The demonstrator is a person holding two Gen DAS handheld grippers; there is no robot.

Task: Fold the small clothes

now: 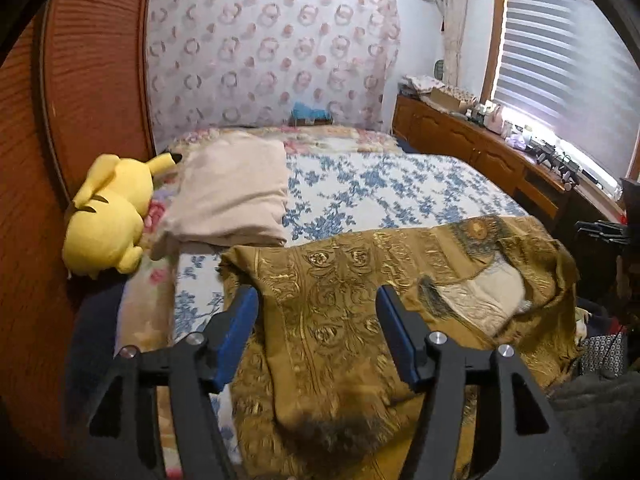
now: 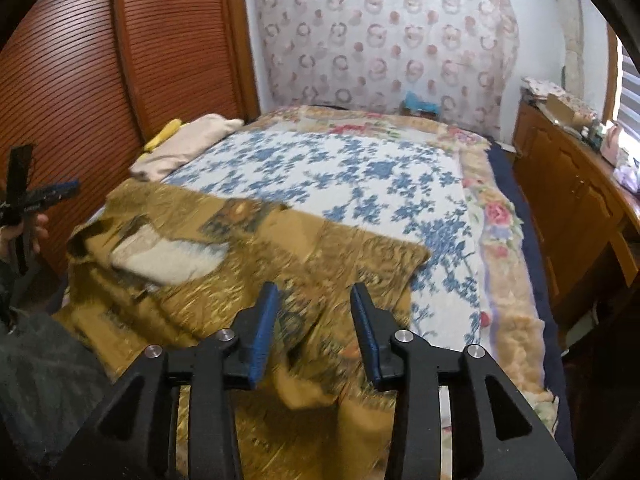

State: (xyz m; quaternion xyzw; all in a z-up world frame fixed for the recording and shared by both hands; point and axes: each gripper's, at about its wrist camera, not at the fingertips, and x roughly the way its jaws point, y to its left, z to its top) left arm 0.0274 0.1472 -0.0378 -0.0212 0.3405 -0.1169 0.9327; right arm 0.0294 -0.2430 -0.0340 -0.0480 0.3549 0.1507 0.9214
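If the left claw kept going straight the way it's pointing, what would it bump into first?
Most likely the gold patterned garment spread on the bed: the left gripper stands open and aims down at it. How far off is hard to judge.

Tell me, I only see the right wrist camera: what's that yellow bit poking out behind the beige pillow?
Observer: It's a yellow plush toy, lying beside the beige pillow against the wooden wardrobe door.
Operator: Is my left gripper holding the gold clothes?
Observer: No. The left gripper has its jaws open over the gold patterned garment, and nothing is pinched.
Operator: Is there a window? I only see a tiny strip.
Observer: Yes, a big striped window blind, with daylight glowing along its bottom edge.
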